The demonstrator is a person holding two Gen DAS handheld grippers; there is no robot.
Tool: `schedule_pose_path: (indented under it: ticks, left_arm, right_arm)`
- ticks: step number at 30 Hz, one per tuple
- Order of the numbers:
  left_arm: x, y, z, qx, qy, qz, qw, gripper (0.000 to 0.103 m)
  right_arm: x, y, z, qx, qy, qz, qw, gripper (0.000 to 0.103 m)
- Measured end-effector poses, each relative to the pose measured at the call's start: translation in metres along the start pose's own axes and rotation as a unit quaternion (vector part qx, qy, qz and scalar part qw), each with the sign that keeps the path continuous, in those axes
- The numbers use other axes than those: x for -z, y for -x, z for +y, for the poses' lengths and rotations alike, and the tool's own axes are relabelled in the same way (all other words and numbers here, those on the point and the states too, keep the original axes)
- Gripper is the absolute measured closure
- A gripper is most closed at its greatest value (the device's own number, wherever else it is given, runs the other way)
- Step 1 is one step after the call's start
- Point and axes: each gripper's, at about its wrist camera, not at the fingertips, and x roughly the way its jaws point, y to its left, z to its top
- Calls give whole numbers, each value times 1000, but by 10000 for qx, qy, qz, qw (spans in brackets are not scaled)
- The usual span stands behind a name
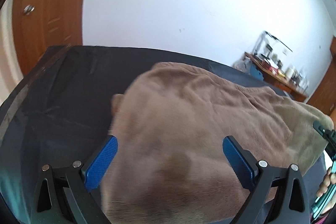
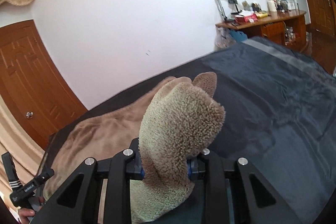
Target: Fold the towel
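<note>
A brown fleece towel [image 1: 189,119] lies spread on a dark bed cover [image 1: 63,98]. My left gripper [image 1: 170,147] is open, its blue pads [image 1: 103,163] wide apart with the towel's near part between and under them. In the right wrist view, my right gripper [image 2: 166,167] is shut on a bunched corner of the towel [image 2: 180,119], which stands up above the fingers with its curly underside showing. The remainder of the towel [image 2: 100,135] trails left across the dark bed cover [image 2: 273,108]. The other gripper's handle [image 2: 23,188] shows at the lower left.
A white wall [image 1: 189,3] runs behind the bed. A wooden door [image 1: 48,14] stands at the left. A wooden desk [image 2: 262,20] cluttered with small items and a lamp sits at the far right. A person's hand [image 1: 327,184] holds the right gripper at the edge.
</note>
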Motion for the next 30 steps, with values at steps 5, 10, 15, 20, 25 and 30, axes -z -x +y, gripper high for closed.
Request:
schedule_pose_path:
  ticks: [5,10,15,20,25,30]
  left_arm:
    - [-2,6,30,127,344,314,9988,1]
    - [7,5,49,-65,350,420,9985,1]
    - [18,0,84,-7,895,452,9950,1]
    - [25,3,111,-6,1496,377,9880,1]
    - [30,9,137,28,2098,253,9774,1]
    - [34,20,160,11,2648,61,9643,1]
  right_arm:
    - [-10,4,31,-243,133,-149,9995,75]
    - [-19,1,71,-562,325,-243,9976,76]
    - [-26,-5,118,-982,472,-252,9937,76]
    - [-24,-15,180,-1485,846,-247,9850,76]
    - [12,-36,243,-1856,1515,2,9709,76]
    - [75,-66,294,-2014,2337,517,9498,77]
